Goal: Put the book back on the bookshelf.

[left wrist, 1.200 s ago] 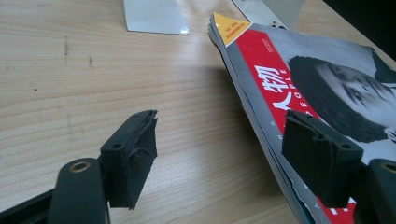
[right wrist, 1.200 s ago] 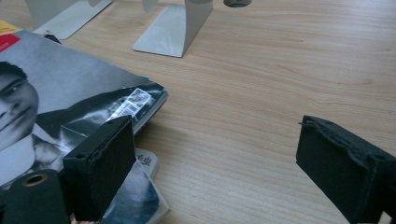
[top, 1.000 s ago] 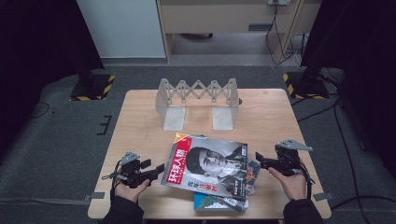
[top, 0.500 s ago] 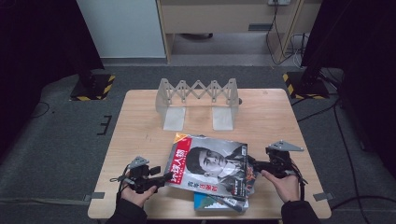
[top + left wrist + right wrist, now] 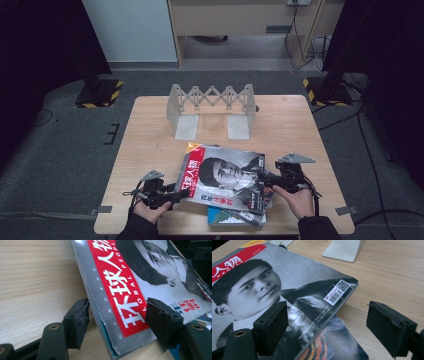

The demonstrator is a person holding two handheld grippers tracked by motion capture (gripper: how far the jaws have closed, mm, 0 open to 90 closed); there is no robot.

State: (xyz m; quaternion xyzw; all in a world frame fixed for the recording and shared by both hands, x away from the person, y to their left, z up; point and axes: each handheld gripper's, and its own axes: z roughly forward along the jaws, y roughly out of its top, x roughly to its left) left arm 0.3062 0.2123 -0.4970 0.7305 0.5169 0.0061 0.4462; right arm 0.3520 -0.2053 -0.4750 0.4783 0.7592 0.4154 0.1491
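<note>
Straddling magazine point(image 5: 140, 290) edge, left gripper point(image 5: 117, 320) fingers point(image 5: 77, 320) apart

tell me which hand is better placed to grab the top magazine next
Left, probably. The left tongs already straddle the spine corner of the top magazine, one pad on each side, not yet pressing. The right tongs sit open over its far edge, with one pad out over the bare table.

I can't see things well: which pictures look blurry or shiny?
High view: soft and dim, dark room edges, the magazine small. Left gripper view: near jaws blurry, pale glare along the magazine's top edge. Right gripper view: near jaws soft, sheen on the dark cover by the barcode.
</note>
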